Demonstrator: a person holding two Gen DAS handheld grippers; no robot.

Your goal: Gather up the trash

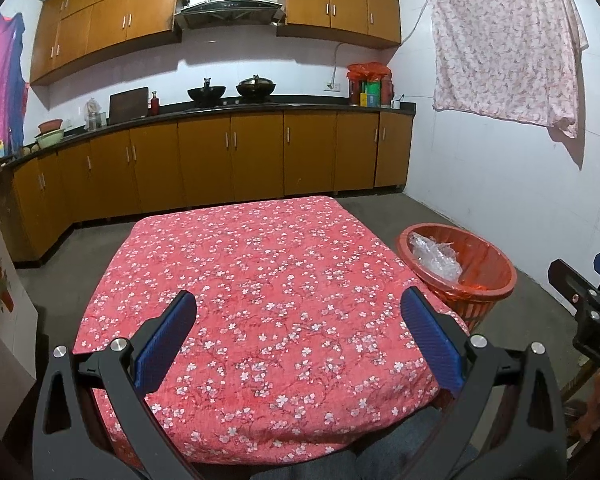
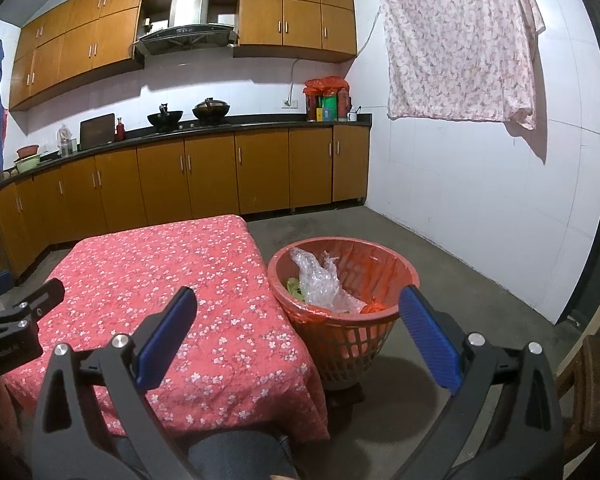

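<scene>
A red plastic trash basket [image 2: 342, 332] stands on the floor to the right of the table; it also shows in the left wrist view [image 1: 476, 300]. Crumpled clear plastic wrap [image 2: 320, 280] lies inside it, with a bit of green trash [image 2: 294, 285] beside it; the wrap also shows in the left wrist view [image 1: 436, 258]. My left gripper [image 1: 298, 330] is open and empty above the near part of the red floral tablecloth [image 1: 260, 280]. My right gripper [image 2: 298, 330] is open and empty, held above the gap between table and basket.
The table cloth [image 2: 160, 272] shows no loose items. Orange kitchen cabinets [image 1: 228, 160] and a counter with woks [image 1: 206, 96] run along the far wall. A floral cloth [image 2: 460, 40] hangs on the right wall. A wooden stool [image 2: 592, 384] is at the right edge.
</scene>
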